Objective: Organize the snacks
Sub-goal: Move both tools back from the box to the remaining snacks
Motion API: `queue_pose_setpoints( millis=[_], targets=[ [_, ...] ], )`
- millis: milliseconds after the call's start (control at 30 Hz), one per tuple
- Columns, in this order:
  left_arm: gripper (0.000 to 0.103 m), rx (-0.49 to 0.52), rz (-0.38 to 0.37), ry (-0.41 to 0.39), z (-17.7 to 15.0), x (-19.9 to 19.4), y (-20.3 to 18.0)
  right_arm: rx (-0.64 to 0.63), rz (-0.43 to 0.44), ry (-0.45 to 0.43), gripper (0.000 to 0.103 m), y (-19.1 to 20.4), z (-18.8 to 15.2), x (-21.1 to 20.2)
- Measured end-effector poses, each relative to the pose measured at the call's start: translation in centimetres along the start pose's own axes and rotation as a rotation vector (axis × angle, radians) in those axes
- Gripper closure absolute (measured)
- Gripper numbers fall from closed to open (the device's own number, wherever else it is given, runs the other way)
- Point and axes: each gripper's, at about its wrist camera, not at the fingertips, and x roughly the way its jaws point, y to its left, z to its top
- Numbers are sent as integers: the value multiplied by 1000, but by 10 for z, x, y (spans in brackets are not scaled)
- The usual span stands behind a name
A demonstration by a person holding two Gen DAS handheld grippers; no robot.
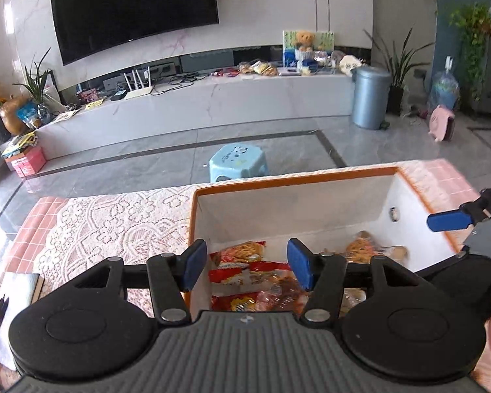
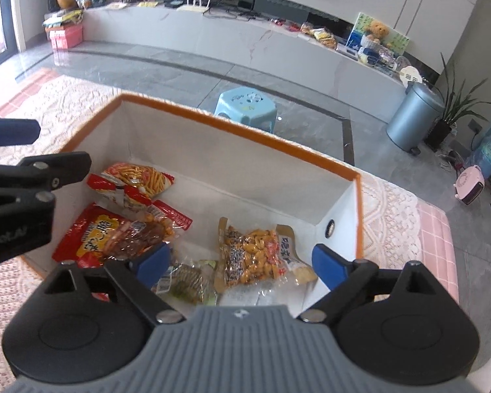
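Hovering – both tilted down over box [image 2: 245,131] | left gripper [image 1: 247,263] jaws apart | right gripper [image 2: 242,262] wide, empty

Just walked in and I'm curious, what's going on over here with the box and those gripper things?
A person is sorting snacks with two handheld grippers. Both the left gripper and the right gripper hang open and empty over a white storage box with an orange rim. Inside lie a packet of orange snack sticks, a red packet and a clear bag of yellow nuts. The box stands on a lace tablecloth.

Both wrist views close above, angled down, sharing the orange-rimmed box [image 1: 291,178] [image 2: 245,127]
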Motion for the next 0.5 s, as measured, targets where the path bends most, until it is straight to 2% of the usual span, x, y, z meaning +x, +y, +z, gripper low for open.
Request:
queue_pose_setpoints(
  millis=[267,500],
  targets=[
    [36,-16,-54,-39,-13,-47,-7,96,20,-41,9,-10,-29,-50],
    [36,-27,-103,-51,-36,-76,-14,112,2,-111,7,-7,-75,-95]
  ],
)
